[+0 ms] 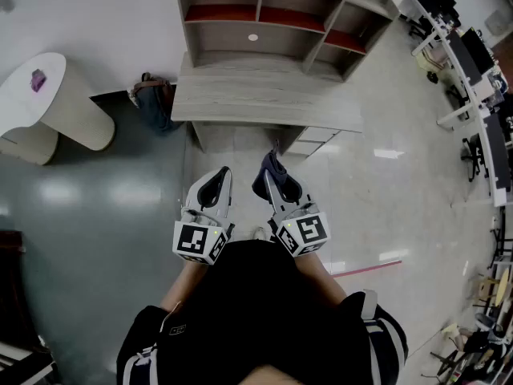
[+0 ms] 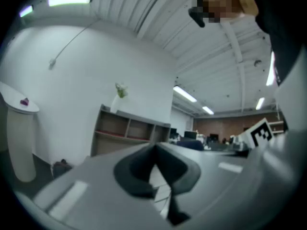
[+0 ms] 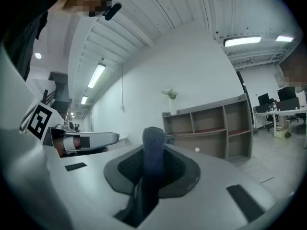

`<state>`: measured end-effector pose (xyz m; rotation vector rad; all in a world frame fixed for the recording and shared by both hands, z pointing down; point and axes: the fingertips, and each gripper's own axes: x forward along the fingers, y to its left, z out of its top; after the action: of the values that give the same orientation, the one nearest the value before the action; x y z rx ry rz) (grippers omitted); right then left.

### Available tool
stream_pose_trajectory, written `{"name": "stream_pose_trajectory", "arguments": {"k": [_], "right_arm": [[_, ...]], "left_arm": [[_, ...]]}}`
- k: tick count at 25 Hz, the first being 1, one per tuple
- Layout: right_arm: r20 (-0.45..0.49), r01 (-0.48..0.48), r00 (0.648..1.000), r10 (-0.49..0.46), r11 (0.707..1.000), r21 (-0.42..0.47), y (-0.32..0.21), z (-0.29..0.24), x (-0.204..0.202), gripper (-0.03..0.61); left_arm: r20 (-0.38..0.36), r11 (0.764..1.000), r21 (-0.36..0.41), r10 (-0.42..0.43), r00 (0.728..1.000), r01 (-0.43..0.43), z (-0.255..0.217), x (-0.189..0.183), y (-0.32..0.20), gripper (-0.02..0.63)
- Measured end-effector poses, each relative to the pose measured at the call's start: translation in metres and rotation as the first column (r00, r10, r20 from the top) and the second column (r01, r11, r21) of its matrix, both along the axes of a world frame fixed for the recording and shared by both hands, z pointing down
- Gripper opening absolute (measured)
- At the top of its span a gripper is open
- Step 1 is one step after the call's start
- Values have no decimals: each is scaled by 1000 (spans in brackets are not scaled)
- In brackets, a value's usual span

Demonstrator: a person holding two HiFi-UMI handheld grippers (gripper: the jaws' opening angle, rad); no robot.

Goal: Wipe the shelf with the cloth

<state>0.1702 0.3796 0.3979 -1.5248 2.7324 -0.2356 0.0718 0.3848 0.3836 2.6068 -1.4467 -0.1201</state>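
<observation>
The shelf unit (image 1: 272,30) of grey wood with red boards stands ahead of me, with a wide grey top (image 1: 264,95) in front of it. It also shows in the left gripper view as the shelf (image 2: 127,128) and in the right gripper view as the shelf (image 3: 211,128). My right gripper (image 1: 271,173) is shut on a dark blue cloth (image 1: 268,180), which sticks up between the jaws as a rolled cloth (image 3: 153,147). My left gripper (image 1: 223,173) is held beside it, jaws shut with nothing in them (image 2: 154,150). Both are well short of the shelf, over the floor.
A white rounded counter (image 1: 56,103) with a small purple object (image 1: 38,79) stands at the left. A dark bag (image 1: 152,99) lies on the floor beside the shelf. Office desks with monitors (image 1: 473,62) line the right side. A small white disc (image 1: 253,37) lies in a compartment.
</observation>
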Motion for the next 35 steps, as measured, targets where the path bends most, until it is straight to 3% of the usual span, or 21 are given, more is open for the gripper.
{"name": "stream_pose_trajectory", "arguments": {"k": [17,24,35], "right_arm": [[38,-19,999,19,1000,3,5,-2,11,55],[35,-15,999,15,1000,-11,8,3,32,55],[59,50,997,-48,998,-29,4,13,78,55]], "left_arm": [[-1,1000,-14,6,1000,-6,6,8,6,3],[4,999,-24,21,1000,-21,9,32,7,3],[26,998,-40,-44,999,45,16,75,9,3]]}}
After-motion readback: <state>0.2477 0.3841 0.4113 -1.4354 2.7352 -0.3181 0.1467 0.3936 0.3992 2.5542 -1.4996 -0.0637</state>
